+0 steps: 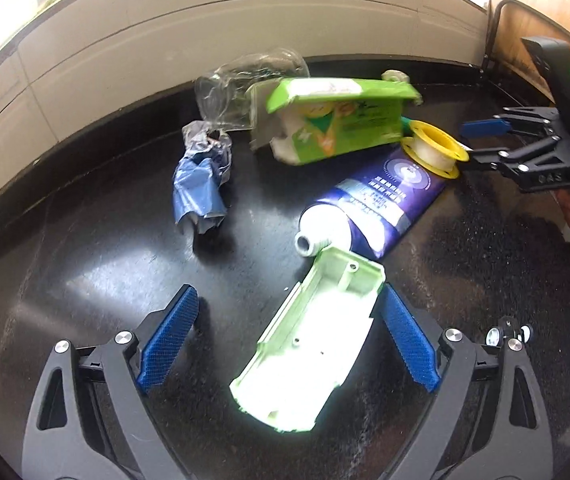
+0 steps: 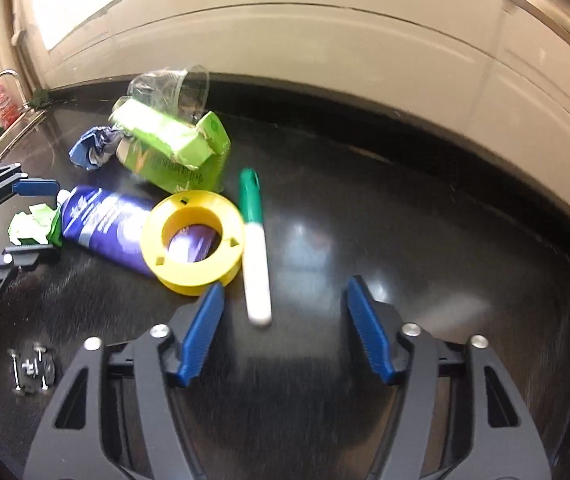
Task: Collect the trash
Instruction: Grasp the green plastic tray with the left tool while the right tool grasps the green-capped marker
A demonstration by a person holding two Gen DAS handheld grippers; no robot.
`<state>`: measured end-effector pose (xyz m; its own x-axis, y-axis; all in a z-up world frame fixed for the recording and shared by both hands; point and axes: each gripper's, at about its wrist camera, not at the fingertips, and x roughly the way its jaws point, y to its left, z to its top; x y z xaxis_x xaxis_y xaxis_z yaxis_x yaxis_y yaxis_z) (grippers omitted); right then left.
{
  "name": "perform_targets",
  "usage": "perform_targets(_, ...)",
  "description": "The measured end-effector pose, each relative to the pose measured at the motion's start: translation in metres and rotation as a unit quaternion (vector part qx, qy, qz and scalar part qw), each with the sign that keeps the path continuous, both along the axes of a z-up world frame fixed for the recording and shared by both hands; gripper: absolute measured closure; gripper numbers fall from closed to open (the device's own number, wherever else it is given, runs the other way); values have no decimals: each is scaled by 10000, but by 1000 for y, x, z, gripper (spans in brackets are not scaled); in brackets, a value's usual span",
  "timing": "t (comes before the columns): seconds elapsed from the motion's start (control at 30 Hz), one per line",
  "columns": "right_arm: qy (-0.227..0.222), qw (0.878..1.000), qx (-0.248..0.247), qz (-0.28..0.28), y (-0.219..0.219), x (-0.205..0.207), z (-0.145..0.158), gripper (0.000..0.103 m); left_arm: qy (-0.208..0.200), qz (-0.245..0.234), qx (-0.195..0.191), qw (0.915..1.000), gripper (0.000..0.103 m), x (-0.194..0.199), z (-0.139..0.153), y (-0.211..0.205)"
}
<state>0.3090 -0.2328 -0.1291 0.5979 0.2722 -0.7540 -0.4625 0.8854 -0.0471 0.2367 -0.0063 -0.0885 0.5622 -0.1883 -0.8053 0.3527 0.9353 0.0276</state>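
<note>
Pale green plastic shell (image 1: 313, 344) lying between my left gripper (image 1: 289, 344) pads, spread wide, not gripping; my right gripper (image 2: 281, 336) gaping wide, straddling green-capped marker (image 2: 255, 248) tip beside yellow spool (image 2: 193, 236).

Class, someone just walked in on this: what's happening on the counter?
A person is clearing trash off a black counter with two handheld grippers. The left gripper is open, its fingers either side of a pale green plastic shell. The right gripper is open near a green-capped marker and yellow spool. Nothing is gripped yet; a purple tube, green carton, crumpled wrapper and clear cup remain.
</note>
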Motion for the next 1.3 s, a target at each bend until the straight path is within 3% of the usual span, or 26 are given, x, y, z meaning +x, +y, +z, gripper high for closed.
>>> perform_targets(0.13, -89, 9998, 29, 181, 7, 1, 1, 89, -92, -20, -15, 10000, 30, -7, 3, -4)
perform_targets(0.23, -218, 9996, -139, 96, 13, -7, 1, 90, -122, 0, -4, 9999, 51, -13, 4, -10)
perform_targets(0.4, -267, 9986, -208, -412, 11, -29, 4, 90, -172, 58, 150, 9997, 52, -30, 7, -19)
perform_targets(0.6, -389, 9940, -49, -1017, -3, -80, 25, 90, -287, 207, 52, 9994, 52, -66, 27, -21)
perform_targets(0.97, -639, 9895, 489, -1202, 6, -217, 55, 90, -341, 722, -57, 9968, 52, -163, 53, -12)
perform_targets(1.3, -528, 9889, 683, -1208, 23, -258, 43, 90, -333, 918, -141, 9951, 52, -195, 50, -2)
